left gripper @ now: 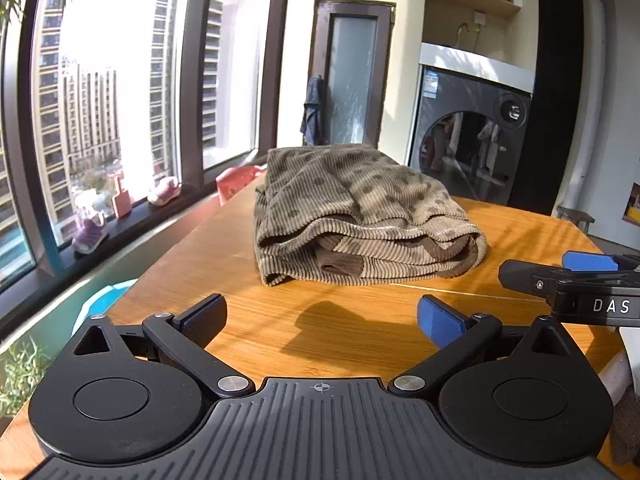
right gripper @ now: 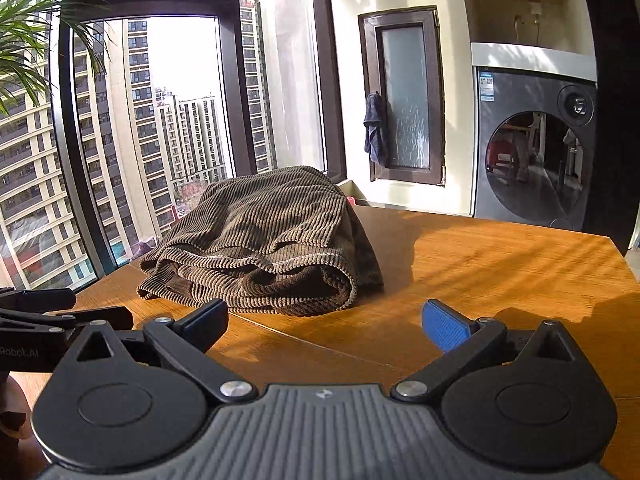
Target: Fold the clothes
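A brown corduroy garment [left gripper: 360,216] with darker dots lies folded in a thick bundle on the wooden table [left gripper: 280,328]. My left gripper [left gripper: 322,320] is open, a short way in front of the bundle, nothing between its fingers. The right gripper's fingers [left gripper: 560,280] reach in from the right edge of the left wrist view. In the right wrist view the same garment [right gripper: 264,240] sits ahead and to the left. My right gripper [right gripper: 324,324] is open and empty over the bare table [right gripper: 480,280]. The left gripper's fingers [right gripper: 60,316] show at the left edge.
Tall windows [left gripper: 120,100] run along the table's left side, with small shoes [left gripper: 90,232] on the sill. A washing machine [right gripper: 536,152] stands behind the table at the right. A dark cloth [right gripper: 374,128] hangs by a narrow frosted window. A plant [right gripper: 28,32] is at top left.
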The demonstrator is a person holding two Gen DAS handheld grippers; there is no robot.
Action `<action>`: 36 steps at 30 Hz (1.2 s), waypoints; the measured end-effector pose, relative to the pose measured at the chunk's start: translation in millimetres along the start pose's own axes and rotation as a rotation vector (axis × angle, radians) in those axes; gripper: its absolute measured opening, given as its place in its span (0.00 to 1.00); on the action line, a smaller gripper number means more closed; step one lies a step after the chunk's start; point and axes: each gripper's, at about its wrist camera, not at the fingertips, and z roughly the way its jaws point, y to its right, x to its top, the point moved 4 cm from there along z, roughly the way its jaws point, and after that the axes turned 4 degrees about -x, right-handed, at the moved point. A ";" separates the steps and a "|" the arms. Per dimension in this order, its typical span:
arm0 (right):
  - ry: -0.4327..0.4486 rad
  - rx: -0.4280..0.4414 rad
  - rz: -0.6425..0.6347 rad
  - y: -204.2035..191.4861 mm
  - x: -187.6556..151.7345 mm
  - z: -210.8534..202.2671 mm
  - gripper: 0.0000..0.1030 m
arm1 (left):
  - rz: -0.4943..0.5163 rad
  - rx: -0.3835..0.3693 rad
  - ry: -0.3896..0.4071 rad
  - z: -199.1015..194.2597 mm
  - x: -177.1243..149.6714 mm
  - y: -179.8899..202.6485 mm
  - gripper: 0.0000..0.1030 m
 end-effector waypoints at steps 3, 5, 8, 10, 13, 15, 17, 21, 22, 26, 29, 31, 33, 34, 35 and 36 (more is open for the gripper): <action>-0.016 -0.001 -0.003 4.5 -2.2 -1.4 1.00 | 0.033 0.012 0.005 -0.6 -2.3 2.7 1.00; -0.031 -0.017 -0.013 2.5 -2.8 -3.1 1.00 | 0.047 0.016 0.007 0.9 -2.2 5.2 1.00; -0.036 -0.026 -0.019 2.7 -4.1 -5.8 1.00 | 0.037 0.022 0.003 3.4 -2.2 4.3 1.00; -0.035 -0.026 -0.015 3.8 -4.6 -6.5 1.00 | -0.002 0.022 -0.019 7.7 -2.2 -1.8 1.00; -0.033 -0.018 -0.009 4.0 -5.7 -8.7 1.00 | -0.079 0.035 -0.064 14.7 -3.1 -13.1 1.00; -0.023 -0.016 -0.017 3.1 -6.3 -10.6 1.00 | -0.120 0.041 -0.078 16.6 -4.3 -18.9 1.00; -0.013 -0.016 -0.024 2.0 -6.3 -12.0 1.00 | -0.129 0.031 -0.069 14.7 -4.6 -20.1 1.00; -0.006 -0.011 -0.023 2.3 -6.2 -13.6 1.00 | -0.101 -0.001 -0.048 9.9 -3.9 -14.4 1.00; -0.005 -0.010 -0.020 2.5 -6.3 -13.7 1.00 | -0.094 -0.012 -0.034 7.4 -3.7 -12.6 1.00; -0.005 -0.009 -0.018 2.5 -5.8 -14.1 1.00 | -0.057 -0.023 0.017 -1.9 -3.0 -4.5 1.00; -0.004 -0.007 -0.017 2.7 -5.9 -14.2 1.00 | -0.040 0.011 -0.016 3.4 -2.4 -1.4 1.00; -0.005 -0.008 -0.017 3.1 -6.2 -14.0 1.00 | -0.040 0.026 -0.033 6.3 -2.7 -1.8 1.00; -0.005 -0.010 -0.018 3.0 -6.4 -13.9 1.00 | -0.035 0.037 -0.046 8.2 -3.2 -1.4 1.00; -0.006 -0.010 -0.019 3.0 -6.3 -14.0 1.00 | -0.030 0.036 -0.050 8.8 -3.4 -1.0 1.00; -0.007 -0.010 -0.019 3.1 -6.2 -14.1 1.00 | -0.028 0.034 -0.052 9.2 -3.5 -0.8 1.00; -0.007 -0.010 -0.019 3.2 -6.2 -14.2 1.00 | -0.026 0.031 -0.054 9.7 -3.5 -0.7 1.00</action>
